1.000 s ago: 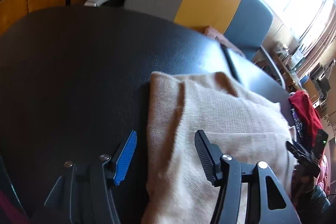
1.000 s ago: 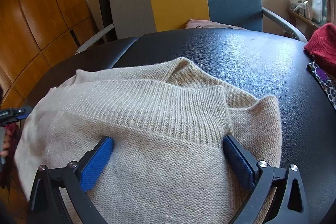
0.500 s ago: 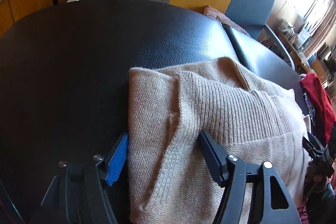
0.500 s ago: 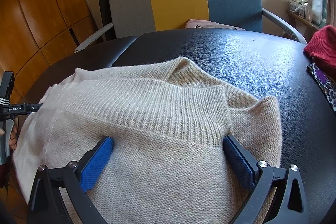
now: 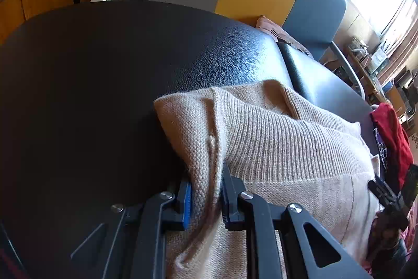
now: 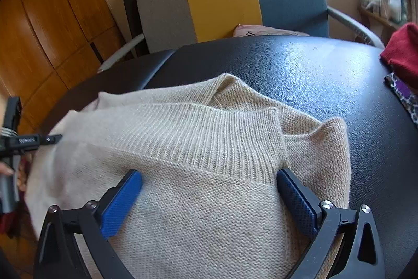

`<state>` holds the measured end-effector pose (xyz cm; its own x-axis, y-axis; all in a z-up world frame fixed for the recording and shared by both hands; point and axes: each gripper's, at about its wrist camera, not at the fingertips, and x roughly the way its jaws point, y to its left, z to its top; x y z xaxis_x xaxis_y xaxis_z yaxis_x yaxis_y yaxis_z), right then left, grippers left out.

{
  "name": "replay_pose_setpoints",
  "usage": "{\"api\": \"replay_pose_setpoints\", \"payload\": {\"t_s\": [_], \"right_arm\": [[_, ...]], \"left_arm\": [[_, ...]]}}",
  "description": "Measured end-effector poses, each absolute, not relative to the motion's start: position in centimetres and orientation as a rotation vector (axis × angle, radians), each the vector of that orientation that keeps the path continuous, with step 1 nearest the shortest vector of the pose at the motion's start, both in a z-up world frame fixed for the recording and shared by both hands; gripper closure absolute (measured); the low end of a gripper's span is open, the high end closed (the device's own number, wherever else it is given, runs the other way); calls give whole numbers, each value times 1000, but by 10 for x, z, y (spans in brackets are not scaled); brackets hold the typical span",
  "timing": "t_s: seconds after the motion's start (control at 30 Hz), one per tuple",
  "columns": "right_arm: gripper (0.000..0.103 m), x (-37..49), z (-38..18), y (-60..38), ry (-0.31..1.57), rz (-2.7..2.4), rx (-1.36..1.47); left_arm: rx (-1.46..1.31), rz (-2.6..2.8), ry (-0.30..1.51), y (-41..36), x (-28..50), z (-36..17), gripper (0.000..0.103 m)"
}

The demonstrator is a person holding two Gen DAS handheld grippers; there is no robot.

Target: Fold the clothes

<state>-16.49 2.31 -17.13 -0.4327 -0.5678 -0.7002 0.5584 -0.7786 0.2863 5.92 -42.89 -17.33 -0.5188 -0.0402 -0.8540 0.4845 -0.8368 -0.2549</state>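
Left wrist view: left tool (image 5: pixel 205 203) pinches the beige sweater's (image 5: pixel 274 137) edge; right tool (image 6: pixel 209 196) straddles it, spread wide.

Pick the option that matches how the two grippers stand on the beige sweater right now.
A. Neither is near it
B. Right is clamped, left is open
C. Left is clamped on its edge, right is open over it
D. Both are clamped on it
C: the left gripper pinches a fold at the edge of the beige sweater, while the right gripper stands wide open over the knit.
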Motion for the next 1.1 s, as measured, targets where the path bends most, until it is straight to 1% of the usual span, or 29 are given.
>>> {"api": "replay_pose_setpoints", "payload": {"t_s": [0.13, 0.23, 0.3, 0.37, 0.47, 0.63, 0.73, 0.83, 0.97, 1.1], "right_arm": [[0, -160, -160, 40, -91, -2132, 1094], [1, -146, -150, 51, -74, -2046, 1079], [6, -135, -147, 54, -18, -1971, 1078], [14, -126, -147, 53, 43, -1935, 1078], [24, -121, -154, 51, 103, -1896, 1092], [24, -126, -167, 51, 130, -1911, 1104], [22, -124, -172, 54, 92, -1921, 1075], [21, -125, -176, 61, 4, -1927, 1031], [21, -126, -181, 70, -107, -1919, 985], [21, -128, -184, 77, -179, -1900, 955]], "left_arm": [[1315, -2382, 692, -436, 68, -166, 87], [1287, -2370, 726, -445, 71, -155, 87], [1261, -2387, 764, -449, 75, -145, 87], [1235, -2417, 805, -447, 80, -129, 87], [1199, -2470, 891, -438, 85, -109, 87], [1150, -2584, 1055, -396, 75, -72, 87], [1120, -2645, 1153, -371, 68, -51, 87], [1145, -2683, 1216, -331, 34, -38, 87], [1216, -2715, 1194, -275, -11, -32, 87], [1338, -2699, 1153, -224, -48, -46, 87]]}}
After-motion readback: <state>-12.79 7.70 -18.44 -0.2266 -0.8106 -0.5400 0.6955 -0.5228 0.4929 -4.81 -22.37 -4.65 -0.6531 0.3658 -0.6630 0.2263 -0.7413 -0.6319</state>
